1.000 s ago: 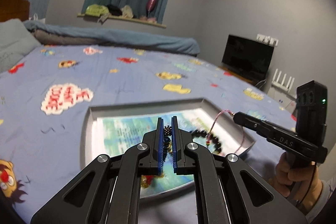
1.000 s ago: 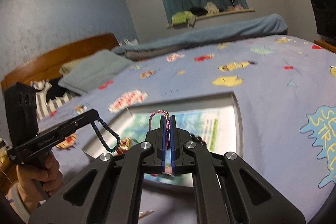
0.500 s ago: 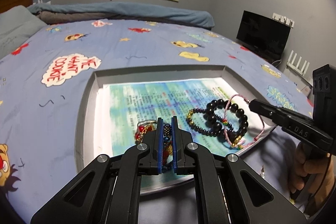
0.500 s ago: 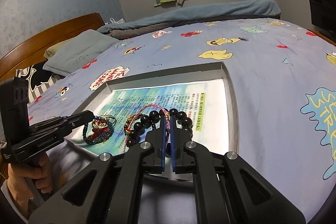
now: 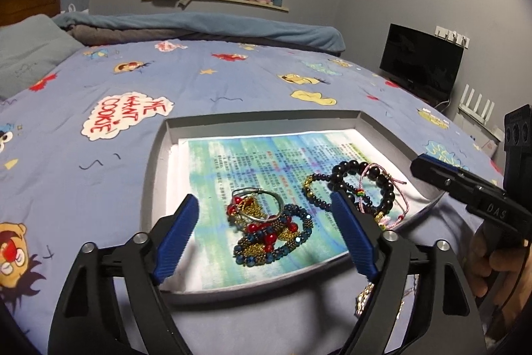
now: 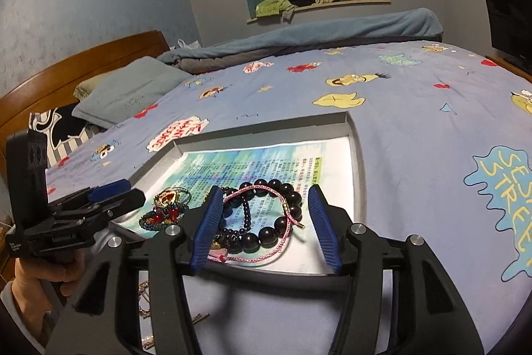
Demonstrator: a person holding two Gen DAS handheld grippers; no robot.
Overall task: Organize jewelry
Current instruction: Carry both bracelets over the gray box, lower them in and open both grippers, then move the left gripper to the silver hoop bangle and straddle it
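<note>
Two heaps of jewelry lie in a shallow grey tray (image 5: 156, 162) that sits on the bed (image 5: 232, 82), on a printed blue-green sheet (image 5: 252, 155) lining the tray's floor. In the left wrist view, the left gripper (image 5: 264, 208) has its jaws opening wide, and nothing is pinched between its blue pads (image 5: 176, 232); below and between them rests a tangle of blue-beaded bracelets (image 5: 276, 238) with red beads, gold bits and a silver ring. At about 2 o'clock from that tangle, near the tray's right edge, lies a dark bead bracelet (image 5: 365, 185) with a pink cord bracelet (image 5: 395, 205) looped over it; the two groups are just beside each other but apart.

The right gripper (image 6: 262, 215) is likewise opening, its pads (image 6: 324, 228) standing either side of the dark bead bracelet (image 6: 266, 232) and the pink cord bracelet (image 6: 262, 222) without pressing on them; both pieces rest on the sheet. In this view the blue-beaded bracelets (image 6: 159, 218) sit at 9 o'clock from the dark beads, close to the left gripper's tip. A hand (image 6: 43, 275) holds the left gripper's handle at 8 o'clock. A few small gold pieces (image 6: 144, 291) lie on the bedcover outside the tray's near rim, partly hidden by the gripper's frame.
</note>
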